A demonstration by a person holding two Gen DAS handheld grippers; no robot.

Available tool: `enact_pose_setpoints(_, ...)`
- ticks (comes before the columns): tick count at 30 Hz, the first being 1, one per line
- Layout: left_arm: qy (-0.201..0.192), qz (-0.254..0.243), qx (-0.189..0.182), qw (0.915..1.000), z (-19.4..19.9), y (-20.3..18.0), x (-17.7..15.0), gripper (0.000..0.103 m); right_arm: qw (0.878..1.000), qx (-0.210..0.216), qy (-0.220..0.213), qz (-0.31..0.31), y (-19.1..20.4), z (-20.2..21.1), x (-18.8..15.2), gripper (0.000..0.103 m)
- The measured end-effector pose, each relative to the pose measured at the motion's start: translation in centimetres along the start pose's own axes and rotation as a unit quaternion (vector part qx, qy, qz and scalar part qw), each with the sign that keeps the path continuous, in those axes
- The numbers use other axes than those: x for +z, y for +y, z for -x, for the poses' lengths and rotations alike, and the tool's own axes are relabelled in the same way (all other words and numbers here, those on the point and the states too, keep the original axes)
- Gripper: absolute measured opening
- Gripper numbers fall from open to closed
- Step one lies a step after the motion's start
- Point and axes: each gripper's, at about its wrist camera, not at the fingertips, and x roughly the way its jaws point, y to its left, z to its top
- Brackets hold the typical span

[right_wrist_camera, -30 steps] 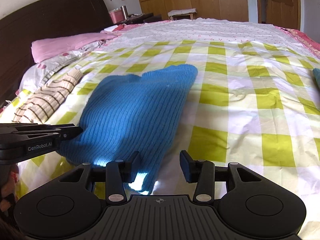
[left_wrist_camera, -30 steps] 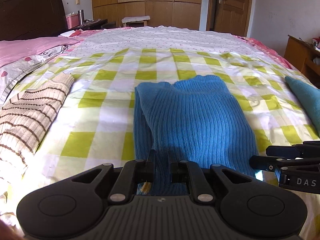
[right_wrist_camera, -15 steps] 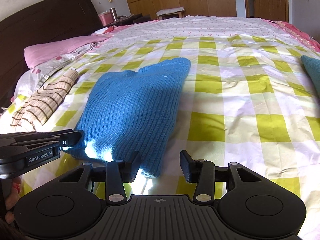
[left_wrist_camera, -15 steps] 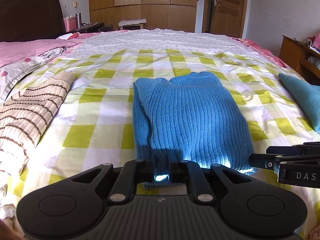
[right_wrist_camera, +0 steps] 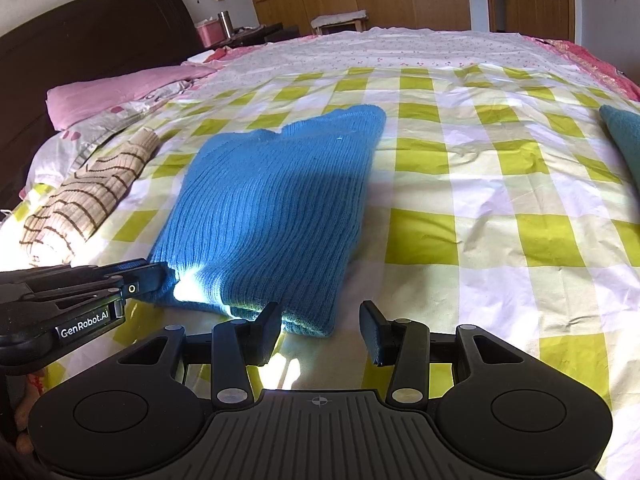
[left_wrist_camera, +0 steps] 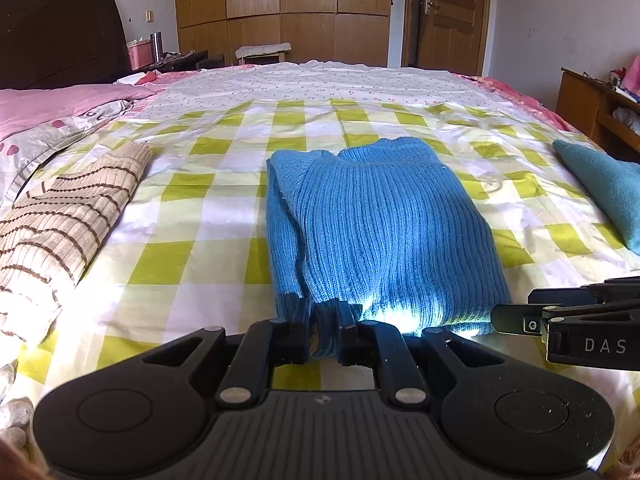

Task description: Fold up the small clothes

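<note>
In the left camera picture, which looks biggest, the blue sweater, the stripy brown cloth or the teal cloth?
1. blue sweater, biggest.
2. stripy brown cloth.
3. teal cloth, smallest, though the picture's edge cuts off both cloths.

Bedroom: my bed's checked sheet [left_wrist_camera: 224, 216] sunlit, dark headboard [left_wrist_camera: 60, 36] at 10 o'clock, wood wardrobe [left_wrist_camera: 280, 8] at 12, door [left_wrist_camera: 448, 16] at 1.

"DAS" on right claw [left_wrist_camera: 496, 318]; "GenRobot.AI" on left claw [right_wrist_camera: 160, 276]
</note>
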Motion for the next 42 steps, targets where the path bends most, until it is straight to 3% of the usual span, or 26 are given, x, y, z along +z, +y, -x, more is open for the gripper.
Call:
enact_pose_setpoints(26, -0.003, -0.012, 0.005, 0.9999, 0.6, -0.6, -0.9, 0.02, 1.0, 0.004, -0.004, 0.006, 0.4, 0.1, -0.3, 0.044)
enact_pose_setpoints(40, 0.002, -0.01, 0.007, 0.9999, 1.5, -0.8, -1.6, 0.031, 1.0, 0.011, -0.001, 0.012, 1.1, 0.9, -1.4, 0.044)
enact_pose_setpoints(42, 0.004, -0.008, 0.006, 0.9999, 1.6, -0.8, -1.6, 0.037, 1.0, 0.011, -0.001, 0.011, 1.2, 0.9, -1.5, 0.045)
